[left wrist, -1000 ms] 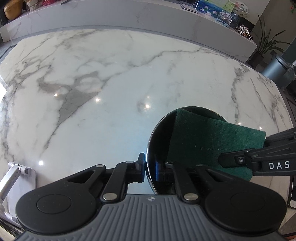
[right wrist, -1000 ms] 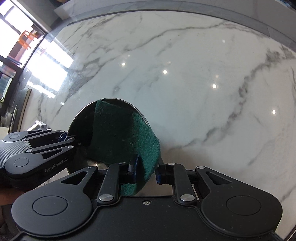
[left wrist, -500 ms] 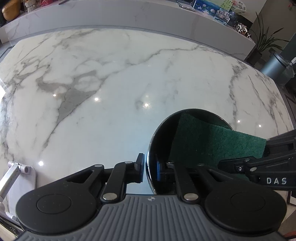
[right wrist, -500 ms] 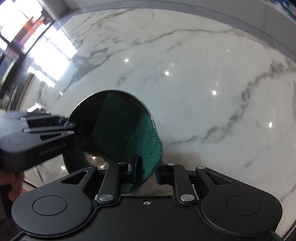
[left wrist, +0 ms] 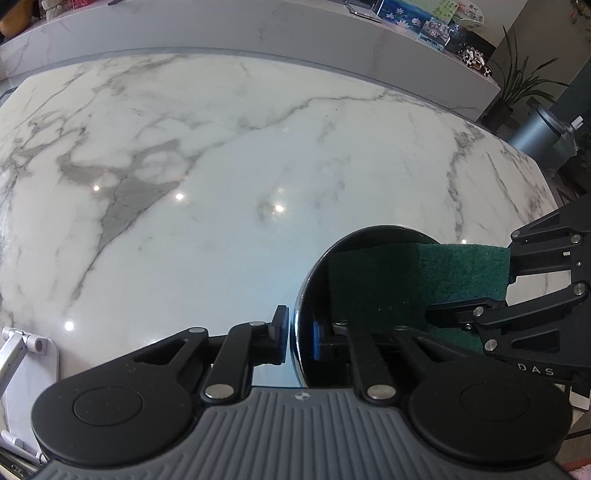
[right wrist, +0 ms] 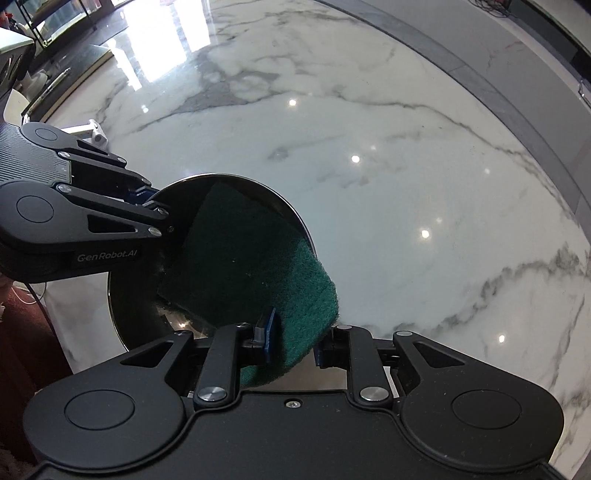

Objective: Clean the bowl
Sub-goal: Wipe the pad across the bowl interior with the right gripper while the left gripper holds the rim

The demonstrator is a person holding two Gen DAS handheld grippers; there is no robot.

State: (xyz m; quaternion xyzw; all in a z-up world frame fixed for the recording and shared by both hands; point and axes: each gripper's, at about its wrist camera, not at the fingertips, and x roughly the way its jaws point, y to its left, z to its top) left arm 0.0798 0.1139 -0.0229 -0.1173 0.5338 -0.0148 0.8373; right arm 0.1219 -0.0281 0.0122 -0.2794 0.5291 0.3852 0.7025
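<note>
A shiny dark metal bowl is held tilted above the marble table. My left gripper is shut on the bowl's near rim, one finger outside and one inside. My right gripper is shut on a green scouring pad, which reaches into the bowl and lies against its inner wall. In the left wrist view the pad crosses the bowl from the right, with the right gripper behind it. In the right wrist view the bowl shows at lower left, with the left gripper on its rim.
A white marble table with grey veins spreads under both grippers. A white folding stand sits at its near left edge. A raised ledge with small items runs along the far side; a potted plant stands at far right.
The right gripper has turned and drawn the pad across the inside of the bowl toward the right. The left gripper keeps its hold on the rim, with the bowl slightly shifted.
</note>
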